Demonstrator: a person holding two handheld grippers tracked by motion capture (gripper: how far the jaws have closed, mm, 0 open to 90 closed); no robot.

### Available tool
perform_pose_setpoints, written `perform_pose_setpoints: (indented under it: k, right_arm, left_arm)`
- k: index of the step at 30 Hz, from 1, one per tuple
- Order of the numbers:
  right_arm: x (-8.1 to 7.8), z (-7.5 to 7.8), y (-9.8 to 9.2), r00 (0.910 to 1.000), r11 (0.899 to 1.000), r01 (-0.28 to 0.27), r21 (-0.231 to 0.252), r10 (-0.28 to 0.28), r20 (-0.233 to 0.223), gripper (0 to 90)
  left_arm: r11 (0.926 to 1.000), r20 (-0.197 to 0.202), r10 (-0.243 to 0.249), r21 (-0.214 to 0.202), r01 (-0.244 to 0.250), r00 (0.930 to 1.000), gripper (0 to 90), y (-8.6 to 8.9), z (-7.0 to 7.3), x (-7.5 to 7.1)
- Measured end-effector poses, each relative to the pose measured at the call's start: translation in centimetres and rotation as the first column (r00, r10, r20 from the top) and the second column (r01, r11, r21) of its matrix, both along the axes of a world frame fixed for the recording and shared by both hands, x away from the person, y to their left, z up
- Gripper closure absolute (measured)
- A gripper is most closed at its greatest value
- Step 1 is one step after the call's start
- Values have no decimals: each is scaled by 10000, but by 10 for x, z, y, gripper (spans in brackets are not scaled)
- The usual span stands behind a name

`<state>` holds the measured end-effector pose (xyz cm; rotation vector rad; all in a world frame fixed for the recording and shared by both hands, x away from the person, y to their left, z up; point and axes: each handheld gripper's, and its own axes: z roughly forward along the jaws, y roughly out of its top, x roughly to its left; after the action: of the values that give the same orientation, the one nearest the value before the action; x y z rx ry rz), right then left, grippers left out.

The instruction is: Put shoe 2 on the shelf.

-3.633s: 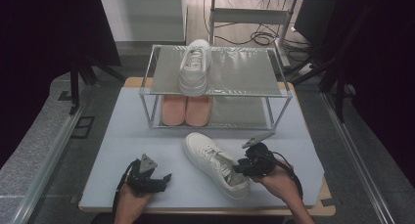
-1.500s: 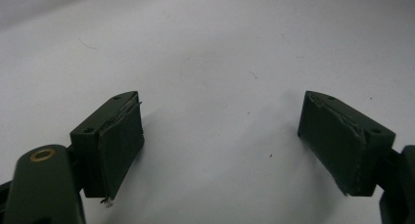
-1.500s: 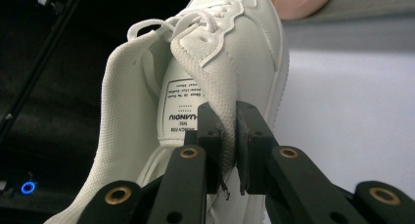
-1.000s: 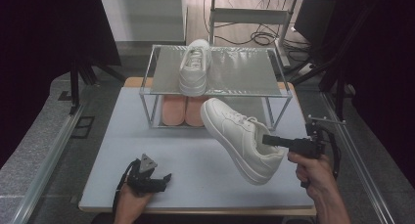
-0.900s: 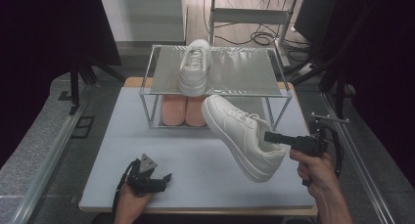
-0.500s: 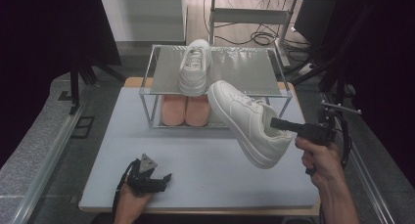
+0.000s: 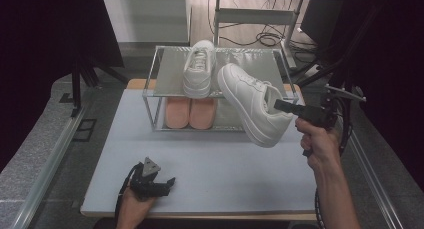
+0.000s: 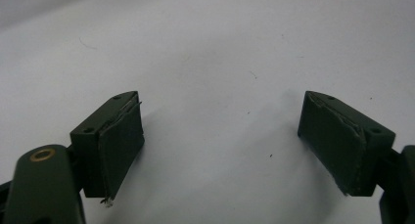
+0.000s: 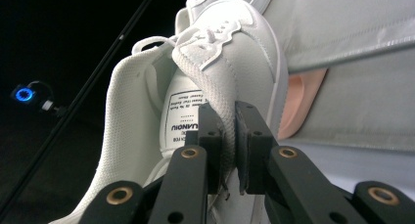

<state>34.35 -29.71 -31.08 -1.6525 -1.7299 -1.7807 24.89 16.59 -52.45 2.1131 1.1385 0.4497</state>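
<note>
My right gripper (image 7: 280, 106) is shut on the collar of a white sneaker (image 7: 252, 106) and holds it in the air, tilted, toe toward the rack, just in front of the rack's right part. In the right gripper view the jaws pinch the sneaker's (image 9: 215, 77) padded edge, and my right gripper (image 9: 229, 150) has the fabric squeezed between its pads. A second white sneaker (image 7: 198, 68) lies on the top shelf of the metal rack (image 7: 165, 74). My left gripper (image 7: 167, 181) rests on the table near the front left; in its own view my left gripper (image 8: 230, 150) stands open over bare table.
A pair of pink insoles (image 7: 190, 112) lies on the lower level of the rack. The grey table (image 7: 225, 174) ends in a front edge close to the left hand. Dark stands and cables surround the table on both sides and behind.
The right hand has lifted the sneaker off the table and carried it up and toward the rack. The left gripper has kept still.
</note>
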Motion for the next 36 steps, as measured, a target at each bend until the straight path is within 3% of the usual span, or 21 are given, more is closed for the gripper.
perform_pose_setpoints:
  k: [8,17,22,24,26,33,36]
  right_arm:
    - [24,5,12,9957,9940,921,-594,-924,-16,825]
    - [50,9,29,9765,9683,2153,-1265,-2151,151,821]
    - [58,11,42,9712,9613,2383,-1380,-2349,404,774]
    - [59,12,49,9744,9619,2241,-1566,-2178,564,746]
    - [58,15,54,9711,9529,2366,-1896,-2255,784,727]
    - [60,13,45,9797,9745,1945,-1119,-1874,707,578]
    - [57,18,41,9787,9746,1928,-1139,-1826,944,549]
  left_arm:
    - [10000,14,-30,21,30,10000,168,0,0,0]
    - [10000,20,-36,20,36,10000,168,0,0,0]
    - [10000,29,-43,24,43,10000,169,0,0,0]
    - [10000,34,-47,30,47,10000,170,0,0,0]
    - [10000,40,-52,35,52,10000,171,0,0,0]
    - [10000,39,-53,35,53,10000,171,0,0,0]
    - [10000,38,-49,30,49,10000,171,0,0,0]
